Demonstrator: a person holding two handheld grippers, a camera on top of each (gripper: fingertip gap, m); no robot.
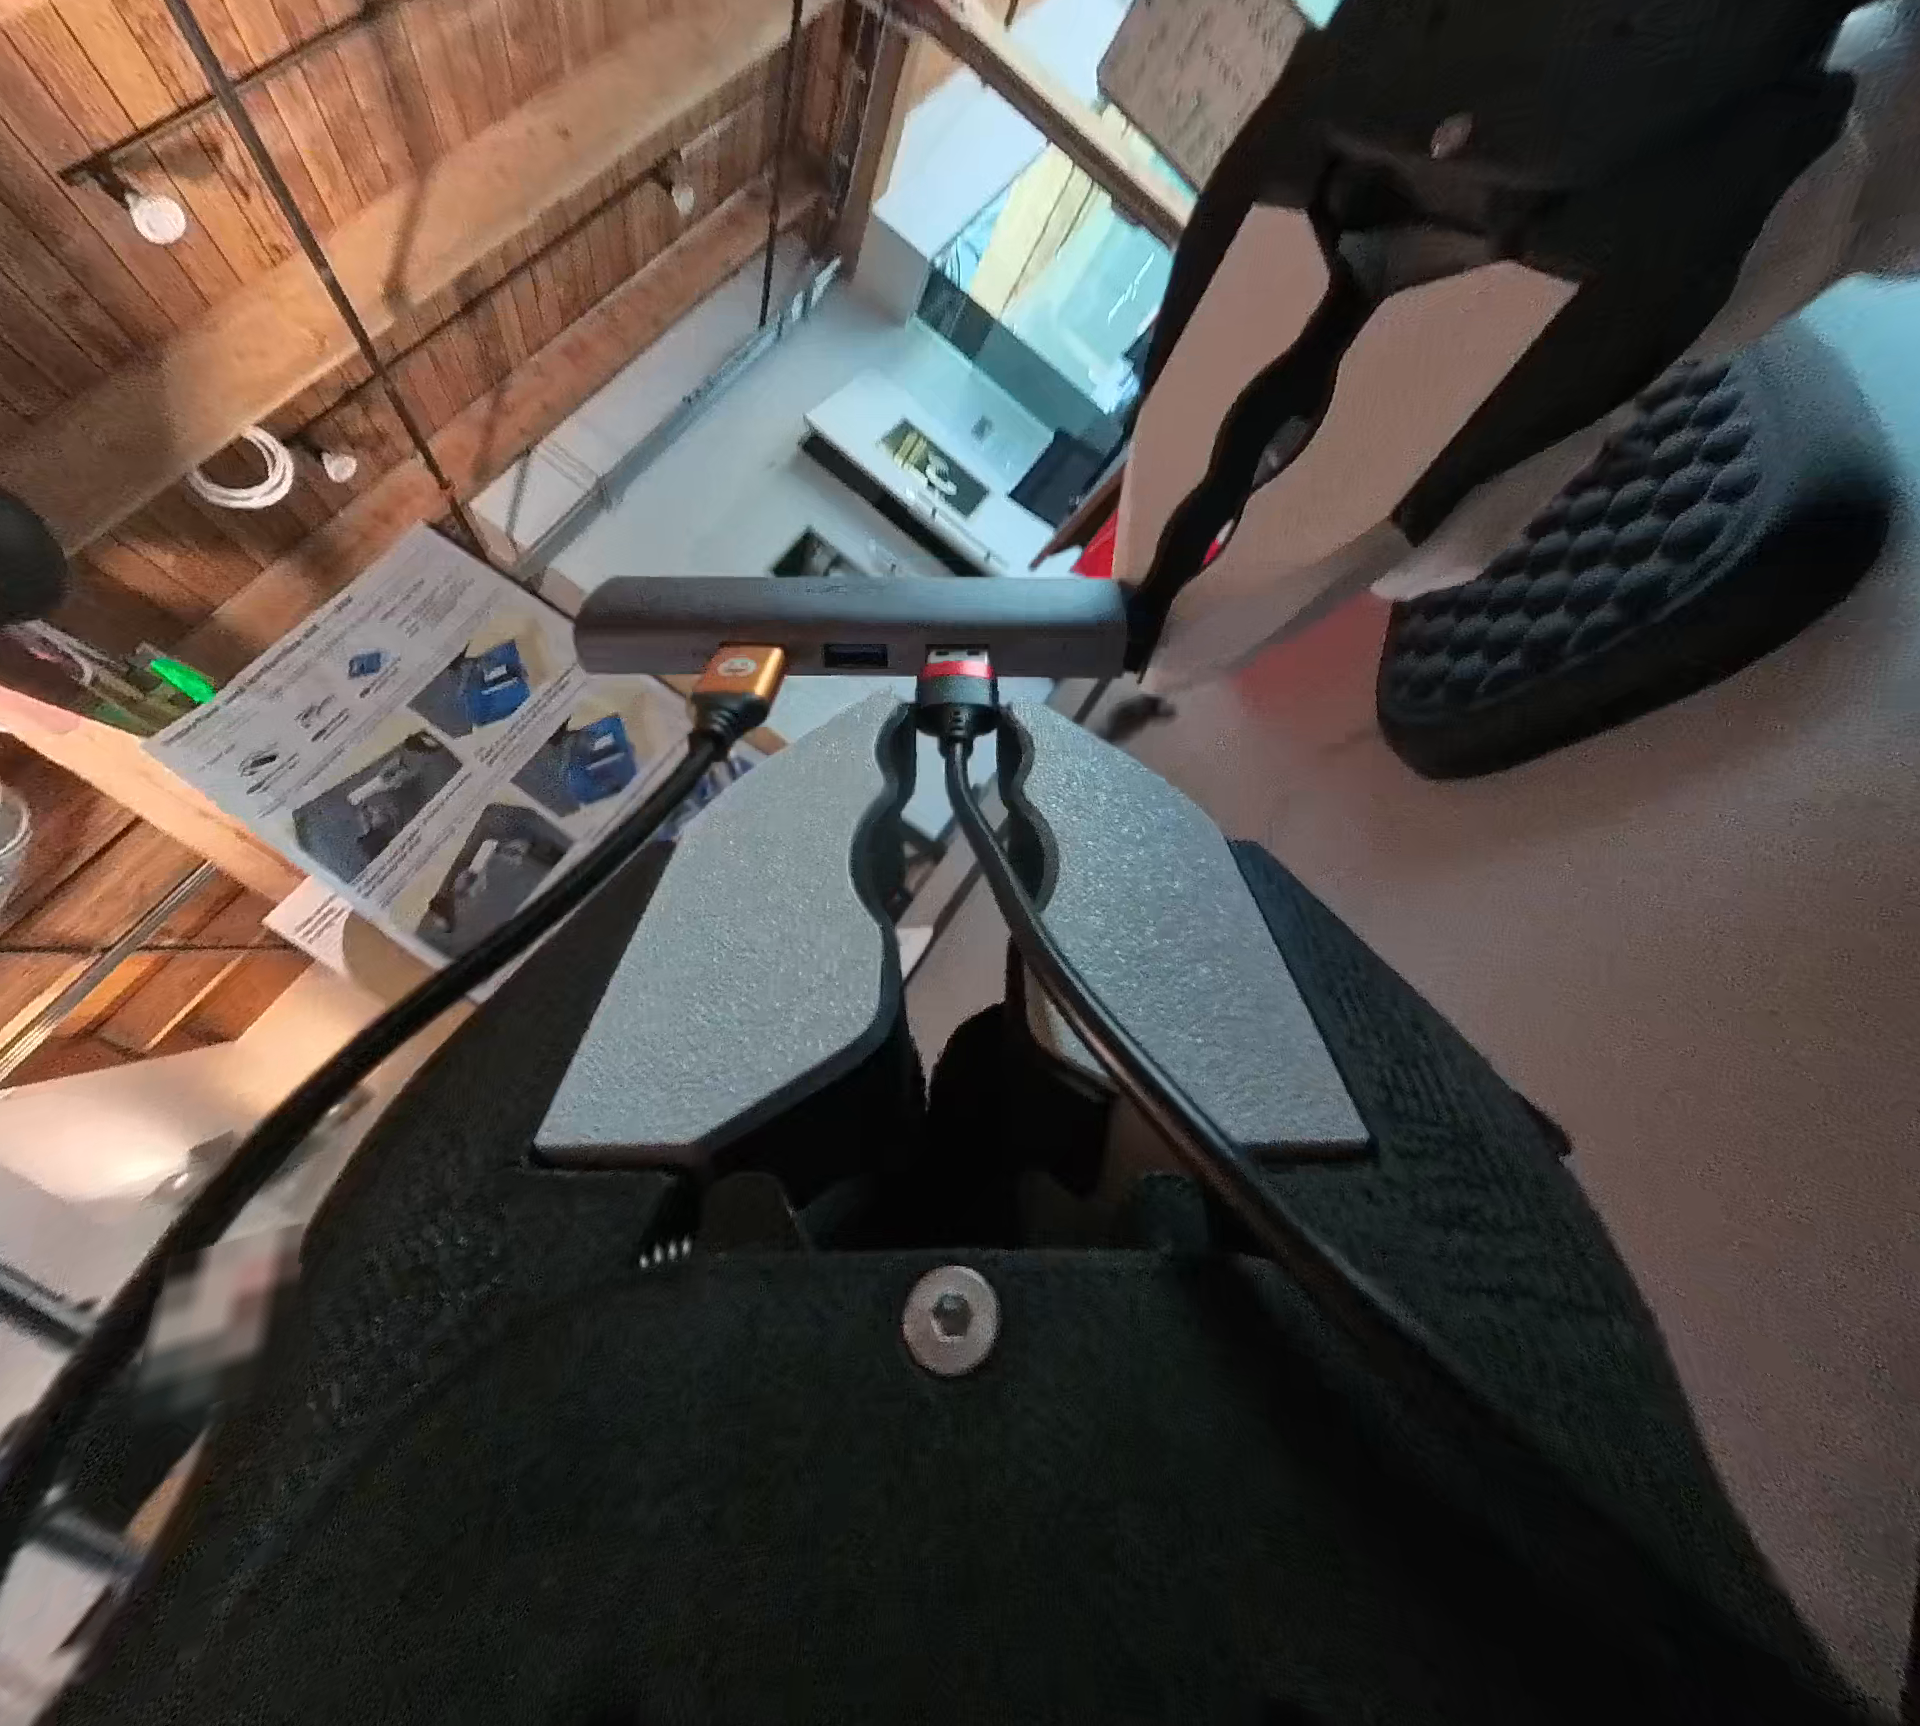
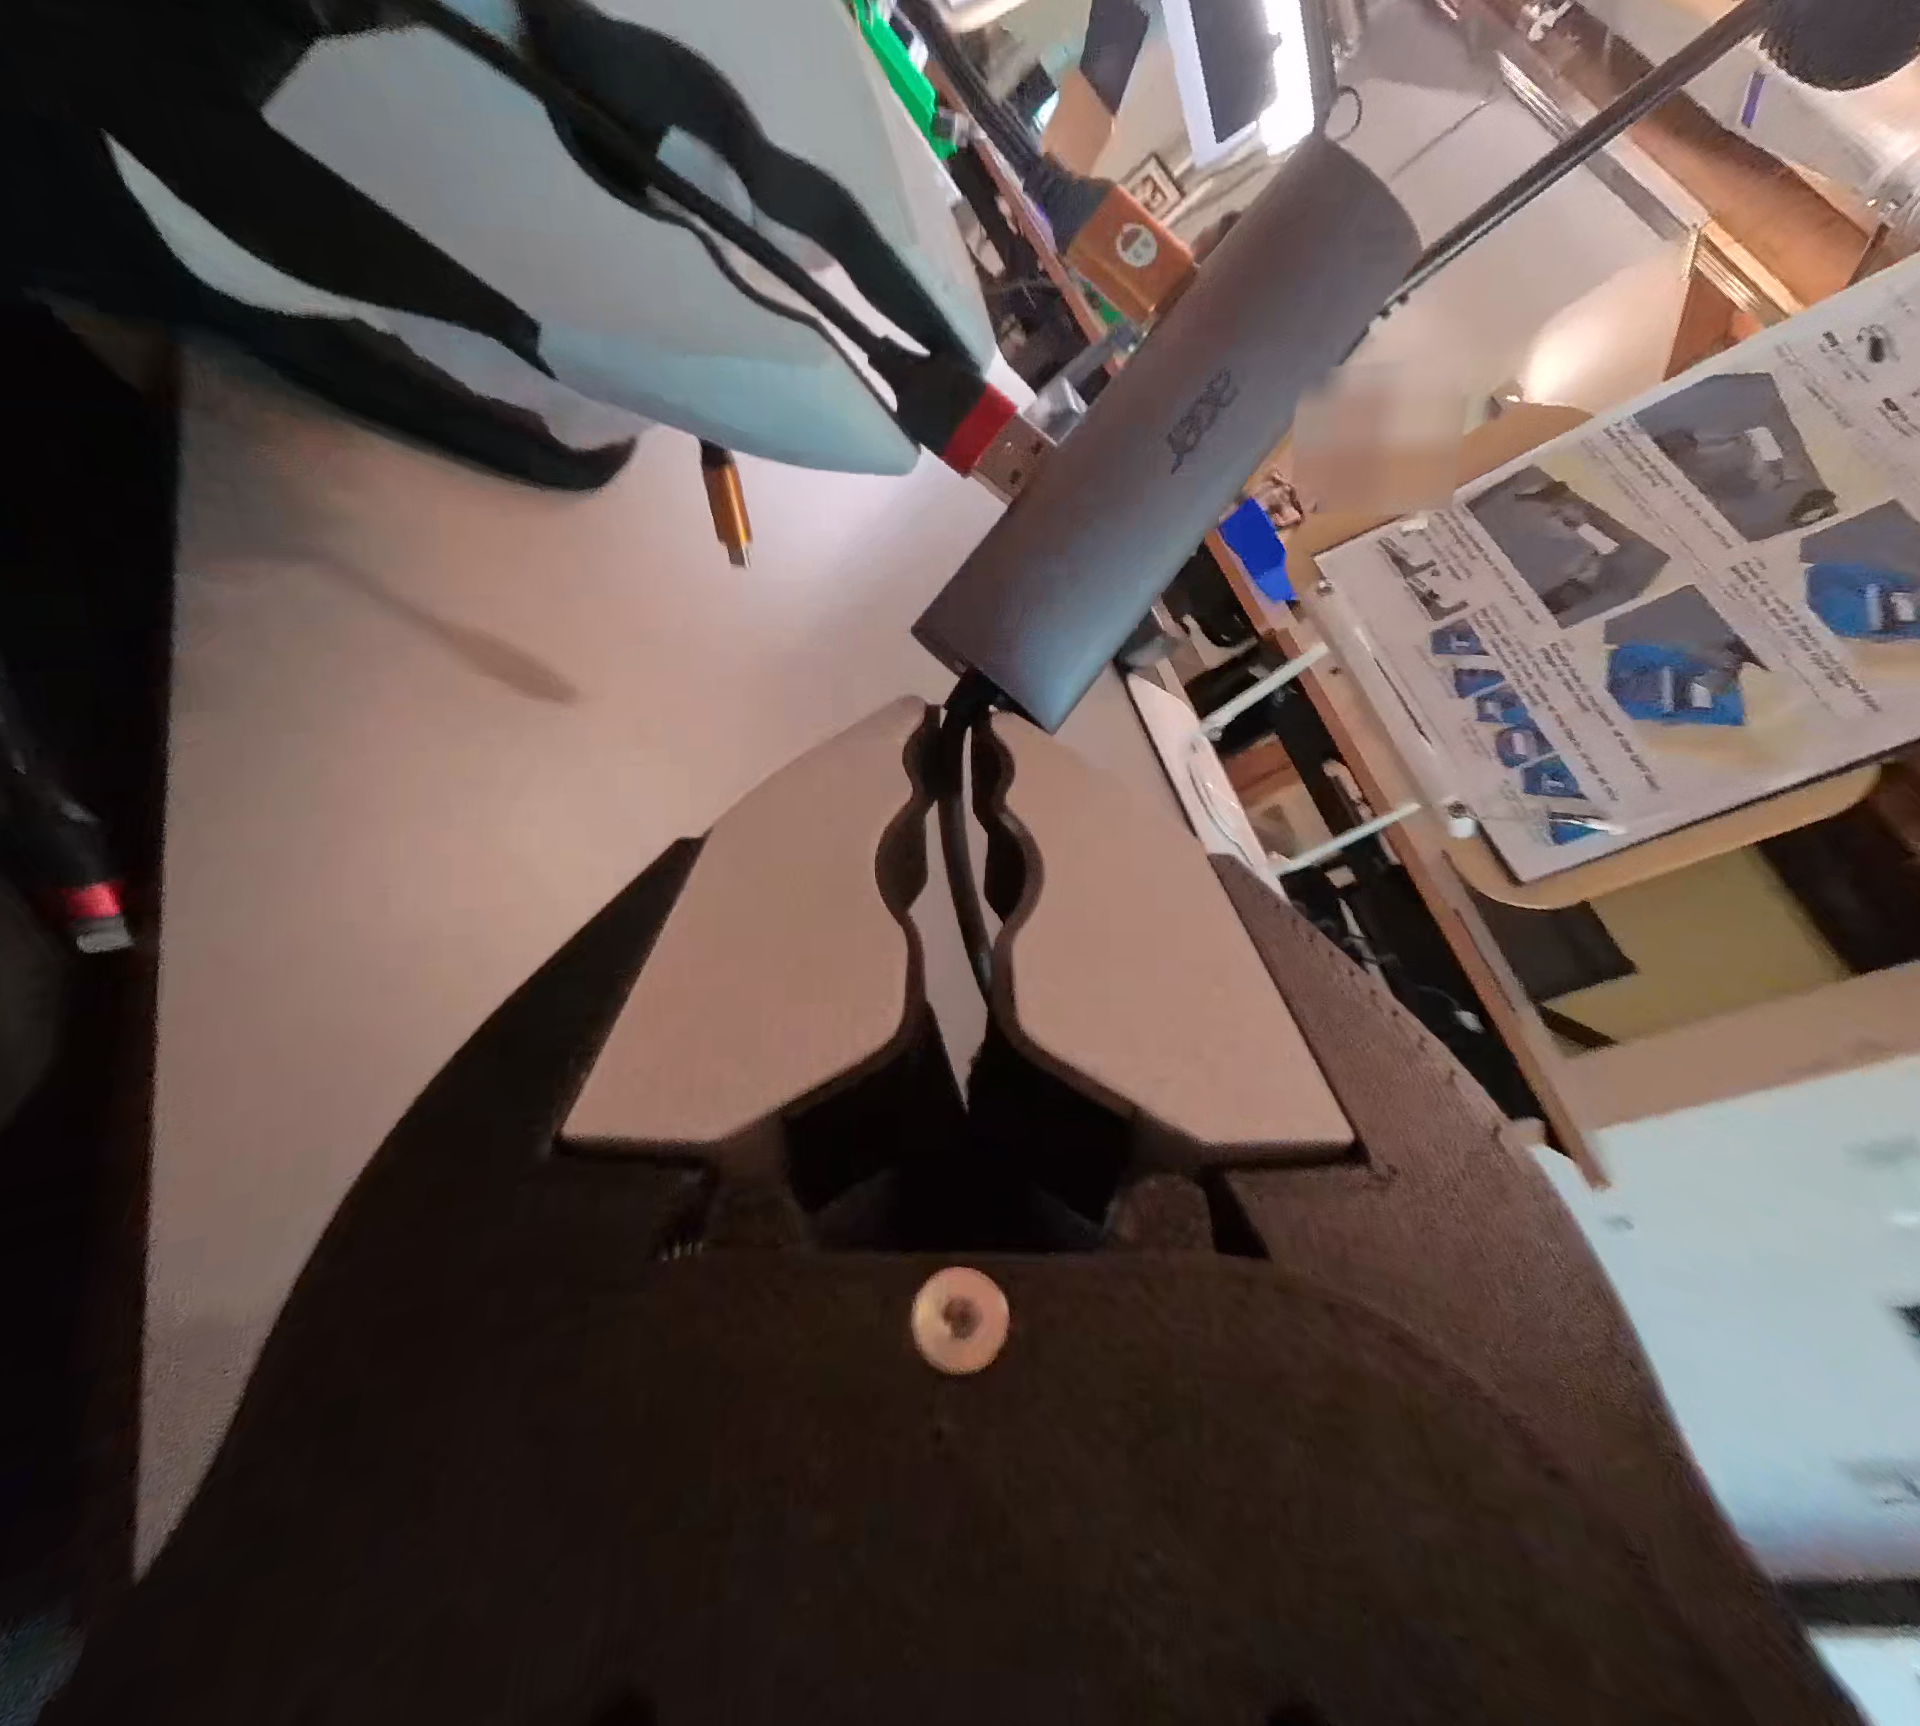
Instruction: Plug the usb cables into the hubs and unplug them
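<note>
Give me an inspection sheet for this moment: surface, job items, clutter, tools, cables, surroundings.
Surface: pale tabletop, mostly bare.
Job's things: grey hub held aloft; middle port empty.
Clutter: loose gold-tipped connector; red-banded plug at left edge.
Grippers: left tool shut on red plug; right tool shut on hub lead.
Cables: orange plug seated; red plug partly in.
Surroundings: instruction sheets, wooden ceiling.
</note>
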